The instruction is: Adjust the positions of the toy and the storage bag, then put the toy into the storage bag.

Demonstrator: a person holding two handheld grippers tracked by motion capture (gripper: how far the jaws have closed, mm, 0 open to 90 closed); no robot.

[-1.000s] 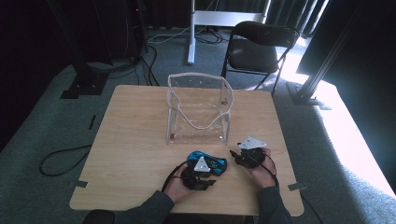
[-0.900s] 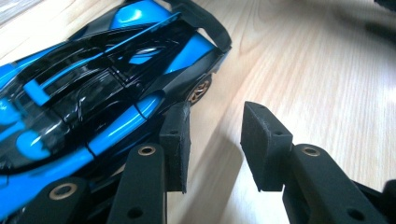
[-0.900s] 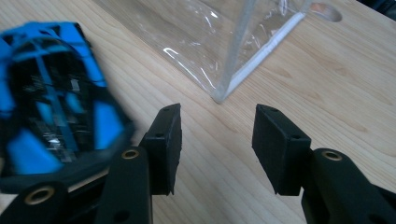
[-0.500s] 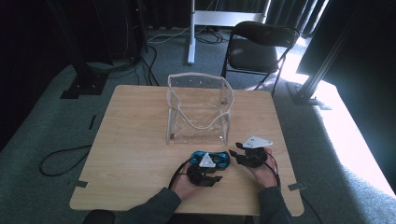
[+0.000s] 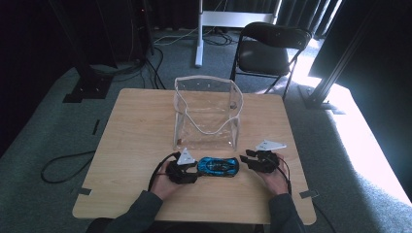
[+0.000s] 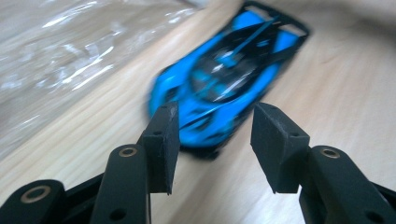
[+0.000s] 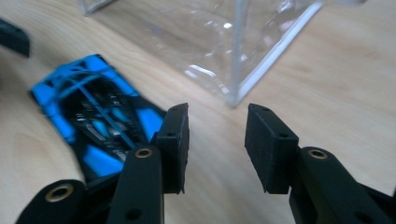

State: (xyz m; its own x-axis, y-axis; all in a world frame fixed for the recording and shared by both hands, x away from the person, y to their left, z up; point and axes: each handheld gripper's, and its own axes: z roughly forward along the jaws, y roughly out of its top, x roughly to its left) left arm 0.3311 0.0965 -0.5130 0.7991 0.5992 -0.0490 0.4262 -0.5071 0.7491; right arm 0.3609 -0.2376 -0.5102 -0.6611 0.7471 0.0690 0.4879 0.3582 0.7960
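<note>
A blue and black toy car (image 5: 218, 166) lies on the wooden table (image 5: 136, 141) between my two grippers, just in front of a clear plastic bag (image 5: 206, 114) that stands upright. My left gripper (image 5: 191, 168) sits at the car's left end, open, its fingers wide of the car's nose (image 6: 205, 126). My right gripper (image 5: 248, 159) is at the car's right end, open and holding nothing. In the right gripper view the car (image 7: 95, 123) lies to the left of the jaws and the bag's corner (image 7: 243, 74) is straight ahead.
A black chair (image 5: 272, 48) stands beyond the table's far right corner. Cables (image 5: 63, 165) lie on the carpet at the left. The person's hands (image 5: 163, 187) rest near the table's front edge.
Both grippers have shifted slightly right and nearer the table's front edge. The car now lies between them, closer to the left gripper's fingers.
</note>
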